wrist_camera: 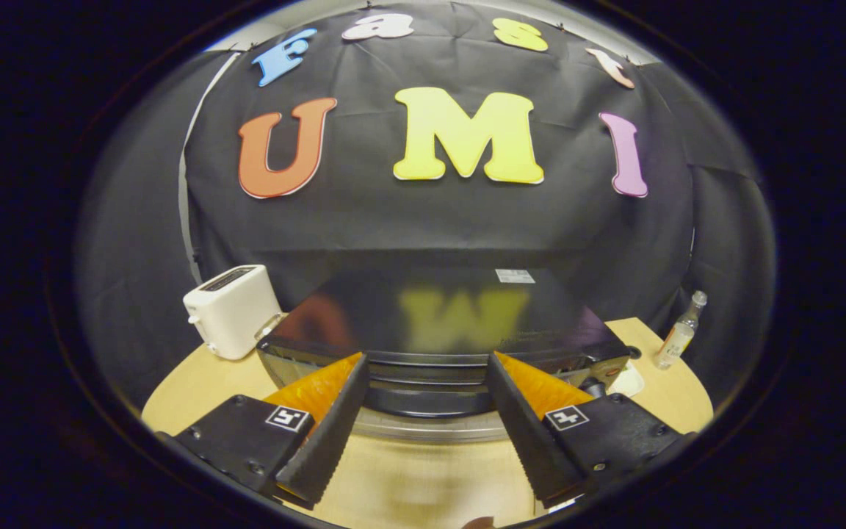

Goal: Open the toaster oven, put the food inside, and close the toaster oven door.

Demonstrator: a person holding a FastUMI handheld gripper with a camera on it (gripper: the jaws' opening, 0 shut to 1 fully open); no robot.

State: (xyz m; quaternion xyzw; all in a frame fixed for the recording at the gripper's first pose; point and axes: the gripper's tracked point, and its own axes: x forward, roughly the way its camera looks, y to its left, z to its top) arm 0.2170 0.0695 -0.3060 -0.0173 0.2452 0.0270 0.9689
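A black toaster oven (430, 312) stands on the light wooden table (423, 477), seen from above and in front; its glossy top mirrors the wall. Its dark door handle (427, 400) runs along the upper front, with a silvery strip (430, 427) just below it. From this angle the door looks shut. My gripper (427, 361) is open, fingers spread wide, tips at the oven's top front edge with the handle's middle lying between them. Nothing is held and neither finger presses on the handle.
A white pop-up toaster (232, 308) stands left of the oven, close to its corner. A small clear bottle (680, 334) stands at the table's right edge, with a small white object (625, 382) by the oven's right front corner. Black cloth walls close in behind.
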